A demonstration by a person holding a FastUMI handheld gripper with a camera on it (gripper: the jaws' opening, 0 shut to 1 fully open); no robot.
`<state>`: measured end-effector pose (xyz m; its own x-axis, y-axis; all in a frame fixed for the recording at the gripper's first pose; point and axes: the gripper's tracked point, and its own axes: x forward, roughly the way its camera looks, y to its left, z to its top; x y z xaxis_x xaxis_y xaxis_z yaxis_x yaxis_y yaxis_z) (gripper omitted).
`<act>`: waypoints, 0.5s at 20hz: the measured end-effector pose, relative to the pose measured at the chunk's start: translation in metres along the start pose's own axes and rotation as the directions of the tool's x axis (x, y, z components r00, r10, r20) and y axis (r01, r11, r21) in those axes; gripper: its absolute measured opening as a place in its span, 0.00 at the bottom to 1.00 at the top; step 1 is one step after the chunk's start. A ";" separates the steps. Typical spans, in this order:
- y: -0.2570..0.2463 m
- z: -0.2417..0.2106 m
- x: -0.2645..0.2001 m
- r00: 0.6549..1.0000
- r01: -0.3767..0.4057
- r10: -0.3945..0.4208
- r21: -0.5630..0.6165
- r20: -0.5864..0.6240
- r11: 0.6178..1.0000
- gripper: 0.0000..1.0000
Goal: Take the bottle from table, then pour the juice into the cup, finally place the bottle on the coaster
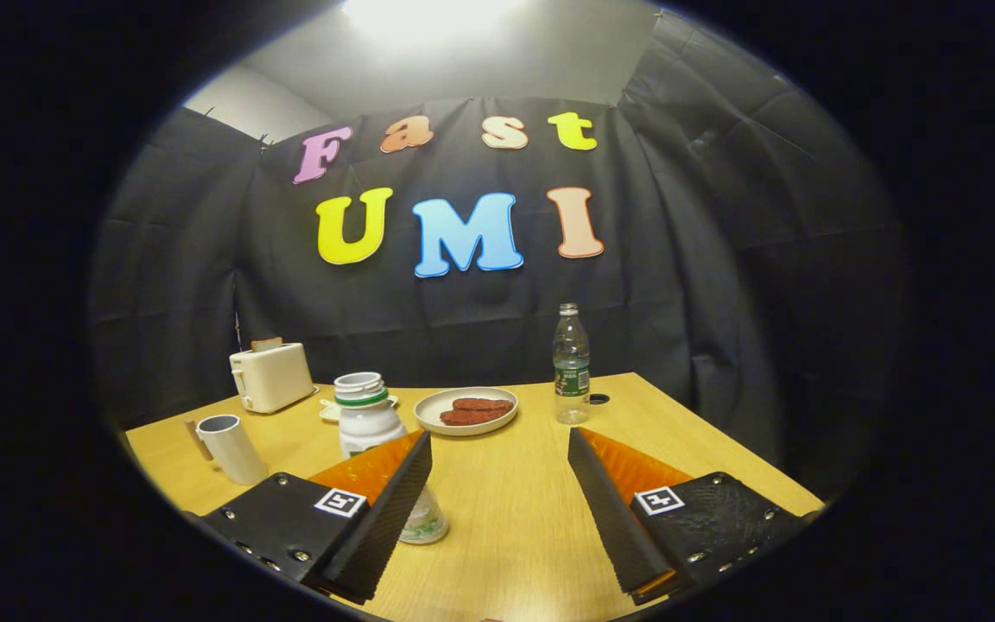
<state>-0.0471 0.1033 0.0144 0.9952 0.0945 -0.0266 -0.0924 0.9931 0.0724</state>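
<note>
Jaws spread wide, gripping nothing, bottle [571, 364] beyond them on table [506, 510], cup [231, 447] far left

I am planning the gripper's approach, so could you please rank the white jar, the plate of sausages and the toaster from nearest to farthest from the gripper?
From the open gripper:
1. White jar, just beyond the left finger.
2. Plate of sausages, ahead, mid-table.
3. Toaster, far left, by the wall.

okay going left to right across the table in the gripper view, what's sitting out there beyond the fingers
White cup → toaster → white jar → plate with two reddish pieces → clear bottle. The open gripper holds nothing.
</note>
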 end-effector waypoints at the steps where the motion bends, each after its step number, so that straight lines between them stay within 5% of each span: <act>1: 0.006 -0.004 0.000 1.000 -0.013 0.013 -0.005 -0.003 1.000 0.97; 10: 0.066 -0.024 0.010 0.992 -0.127 0.127 -0.019 -0.021 0.992 0.98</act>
<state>-0.0437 0.1712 -0.0046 0.9746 0.2209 -0.0380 -0.2186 0.9742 0.0558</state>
